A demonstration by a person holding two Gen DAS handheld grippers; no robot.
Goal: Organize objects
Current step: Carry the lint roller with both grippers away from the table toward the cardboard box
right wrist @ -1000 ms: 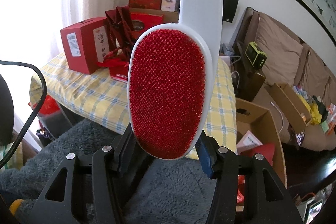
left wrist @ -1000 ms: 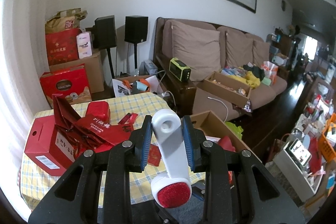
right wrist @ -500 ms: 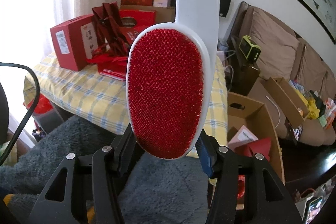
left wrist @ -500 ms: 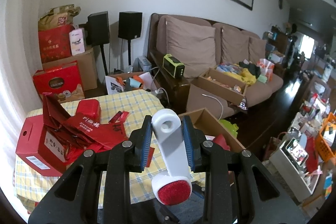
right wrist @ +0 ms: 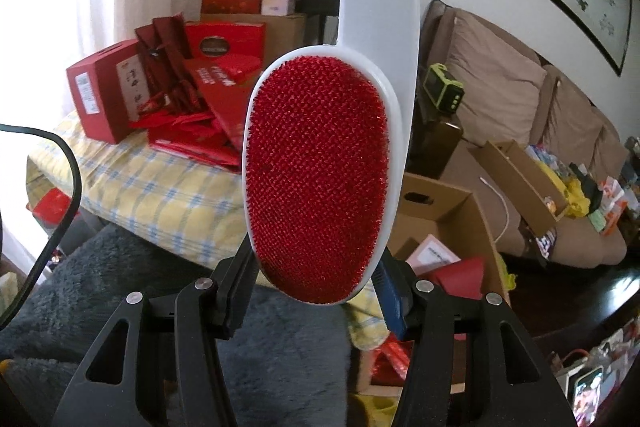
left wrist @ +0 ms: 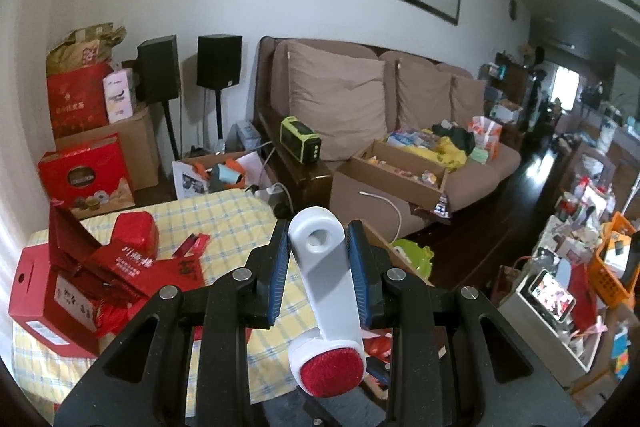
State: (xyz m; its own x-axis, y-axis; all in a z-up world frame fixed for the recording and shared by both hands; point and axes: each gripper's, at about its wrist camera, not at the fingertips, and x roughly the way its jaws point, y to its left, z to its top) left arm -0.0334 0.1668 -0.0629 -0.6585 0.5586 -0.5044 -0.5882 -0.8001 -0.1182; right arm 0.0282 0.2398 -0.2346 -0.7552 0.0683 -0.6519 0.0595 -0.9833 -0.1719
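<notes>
Clearly early days: the lint brush (left wrist: 328, 291) was up in the air over the table edge, clamped at both ends, and not yet put anywhere. Left gripper (left wrist: 318, 251) pinched the white handle near its hang hole; right gripper (right wrist: 316, 283) gripped the wide red bristle head (right wrist: 316, 183) across its sides. So both were clenched on the same brush. Most of the sorting looked undone, judging by the clutter. The table (left wrist: 224, 211), under a yellow check cloth, carried a heap of red boxes (left wrist: 44, 291), red gift bags and loose red envelopes, none stacked. An open carton (right wrist: 444, 223) stood on the floor just beside the table, holding a pink-white card or booklet and some red packets, with room left; likely the drop spot for the brush, but that was my guess. A second carton (left wrist: 400, 175) lay on the sofa (left wrist: 472, 179), holding small mixed items too small to identify, with yellow and dark cloth piled just past it. A third, by the speakers (left wrist: 218, 61), held orange and teal bits. An orange basket (left wrist: 612, 267) at far right was full, contents unclear.
</notes>
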